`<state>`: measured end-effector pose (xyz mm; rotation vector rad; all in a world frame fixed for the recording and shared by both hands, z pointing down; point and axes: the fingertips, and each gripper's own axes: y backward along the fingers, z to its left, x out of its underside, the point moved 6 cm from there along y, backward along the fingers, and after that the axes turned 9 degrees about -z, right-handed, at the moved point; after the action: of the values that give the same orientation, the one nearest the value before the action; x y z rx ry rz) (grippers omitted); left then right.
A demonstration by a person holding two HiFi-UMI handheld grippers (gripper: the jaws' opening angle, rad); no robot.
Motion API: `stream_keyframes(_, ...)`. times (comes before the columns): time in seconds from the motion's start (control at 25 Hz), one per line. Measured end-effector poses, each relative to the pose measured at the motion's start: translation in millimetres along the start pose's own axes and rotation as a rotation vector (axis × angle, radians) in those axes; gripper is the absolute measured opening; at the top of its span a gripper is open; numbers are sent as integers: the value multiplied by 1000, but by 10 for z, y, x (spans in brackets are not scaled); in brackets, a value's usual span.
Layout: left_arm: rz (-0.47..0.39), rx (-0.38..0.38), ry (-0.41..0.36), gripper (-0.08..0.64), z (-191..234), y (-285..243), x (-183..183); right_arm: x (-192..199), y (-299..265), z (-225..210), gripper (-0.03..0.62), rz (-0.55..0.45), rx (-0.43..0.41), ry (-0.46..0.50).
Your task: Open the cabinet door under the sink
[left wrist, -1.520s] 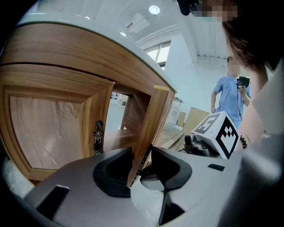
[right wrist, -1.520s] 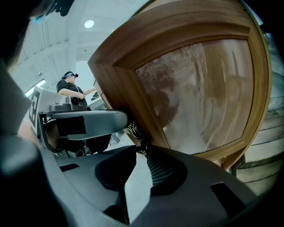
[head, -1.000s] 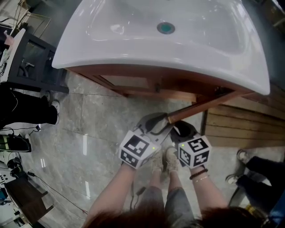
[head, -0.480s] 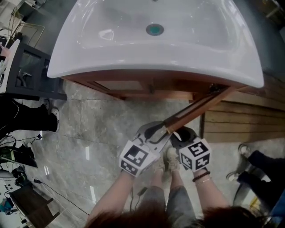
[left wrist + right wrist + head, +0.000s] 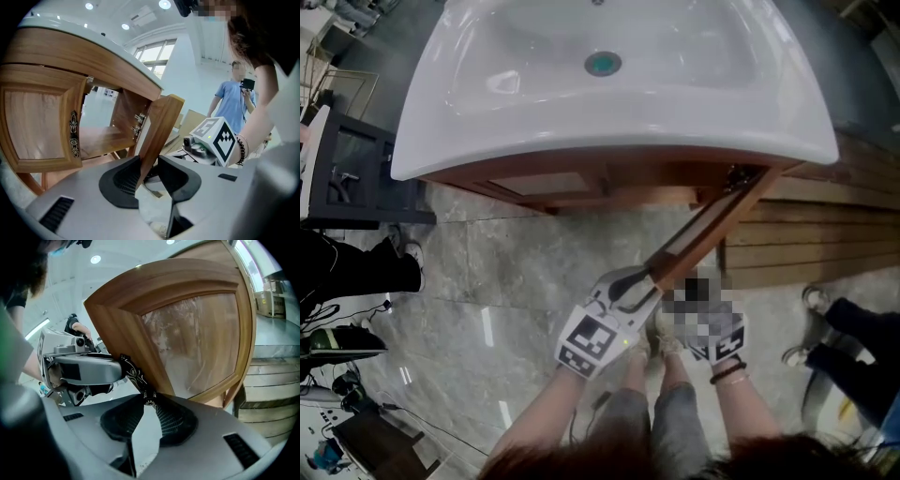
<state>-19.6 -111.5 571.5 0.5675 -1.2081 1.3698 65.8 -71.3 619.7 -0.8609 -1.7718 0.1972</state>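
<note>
A white sink tops the wooden cabinet. Its right door stands swung out toward me. My left gripper is at the door's free end. In the left gripper view the door's edge runs down between the jaws, which have just been closing and now press on it. My right gripper is partly hidden by a mosaic patch. In the right gripper view it is shut on the dark ornate handle of the door. The left door stays closed.
A black stand sits left of the cabinet, and wooden slats lie to the right. A person's legs are at the left, another person's shoes at the right. My own feet are just below the grippers.
The right door has swung further out from the cabinet. Both grippers have drawn back toward me with its free end. The left jaws have narrowed onto the door's edge.
</note>
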Motion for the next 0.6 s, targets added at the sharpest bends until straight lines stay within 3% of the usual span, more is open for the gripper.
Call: stream_keyframes(0.6, 60, 55, 23, 120, -577, -175, 168, 293, 525, -142, 86, 47, -11, 59)
